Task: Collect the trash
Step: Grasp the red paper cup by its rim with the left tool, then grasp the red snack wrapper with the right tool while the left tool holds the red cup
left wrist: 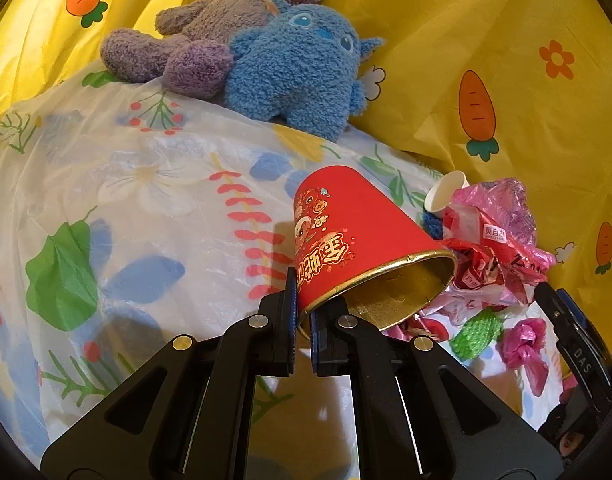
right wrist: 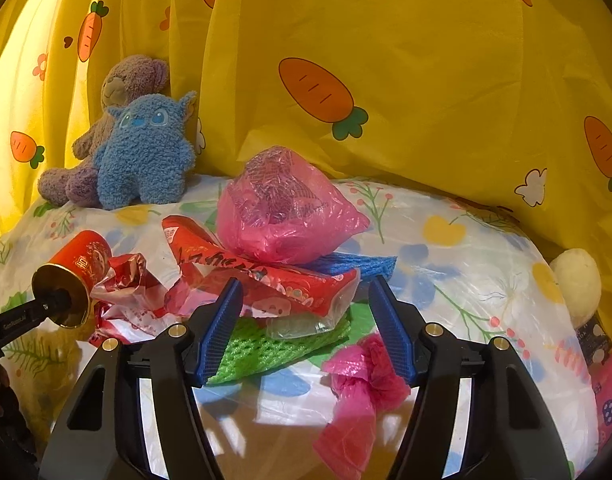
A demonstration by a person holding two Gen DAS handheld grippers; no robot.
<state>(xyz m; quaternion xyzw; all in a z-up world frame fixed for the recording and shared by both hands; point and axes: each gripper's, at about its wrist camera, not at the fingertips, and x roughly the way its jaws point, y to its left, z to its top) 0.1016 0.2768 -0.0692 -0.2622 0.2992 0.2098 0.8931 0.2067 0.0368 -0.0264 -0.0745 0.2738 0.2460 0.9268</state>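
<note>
- Left wrist view: the red paper cup (left wrist: 345, 236) lies tipped on its side, gold-lined mouth facing lower right, printed wall up.
- Left gripper (left wrist: 303, 320) has its two blue-padded fingers pinched together on the cup's rim, one pad outside the wall, one inside the mouth.
- Just right of the cup sits the trash heap: a crumpled red snack wrapper (left wrist: 485, 264), a pink plastic bag (left wrist: 505, 204), and a small white paper cup (left wrist: 445, 194) on its side behind them.
- Right wrist view shows the same pile from the other side: the puffed pink bag rests on a long red wrapper (right wrist: 262, 276), with blue foam netting (right wrist: 357, 266) beneath and green foam netting (right wrist: 266, 346) in front.
- Right gripper (right wrist: 306, 320) hangs over that heap, fingers spread apart with nothing pressed between the pads; the red wrapper and green netting lie in the gap ahead.
- A knotted pink bag scrap (right wrist: 357, 396) lies beside the right finger.
- Everything rests on a floral plastic sheet (left wrist: 126, 208).
- At the back, a blue plush monster (left wrist: 302, 68) leans against a brownish-purple teddy bear (left wrist: 210, 28), with a yellow carrot-print curtain (right wrist: 425, 80) behind.
</note>
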